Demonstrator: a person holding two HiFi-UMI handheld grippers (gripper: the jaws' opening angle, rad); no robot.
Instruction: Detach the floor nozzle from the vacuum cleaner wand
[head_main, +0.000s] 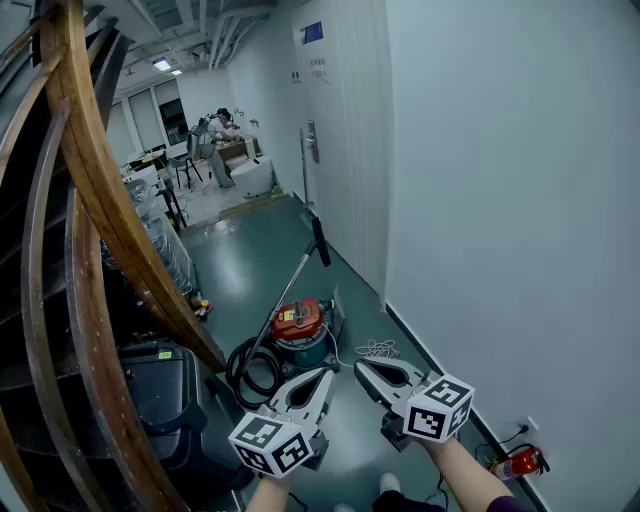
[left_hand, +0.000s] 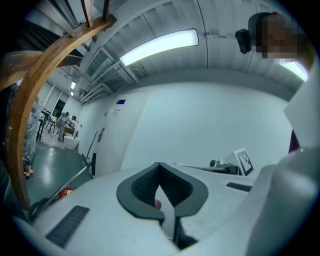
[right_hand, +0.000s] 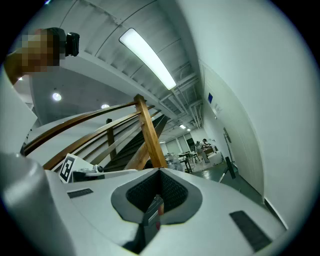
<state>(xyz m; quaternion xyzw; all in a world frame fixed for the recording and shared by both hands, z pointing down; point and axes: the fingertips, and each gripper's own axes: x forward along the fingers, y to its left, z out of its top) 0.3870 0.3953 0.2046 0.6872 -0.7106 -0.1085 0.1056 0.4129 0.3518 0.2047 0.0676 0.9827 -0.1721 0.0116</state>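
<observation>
Grippers point level, side by side at six o'clock: your left gripper and right gripper both have jaws together, empty. The floor nozzle sits on the wand at twelve o'clock, well apart.

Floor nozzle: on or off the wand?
On. In the head view the black nozzle sits on the wand's raised far end, with no gap visible between them.

The vacuum cleaner is red-topped, perhaps teal below; the floor dark green.

White walls, green floor, wooden stair rail.
</observation>
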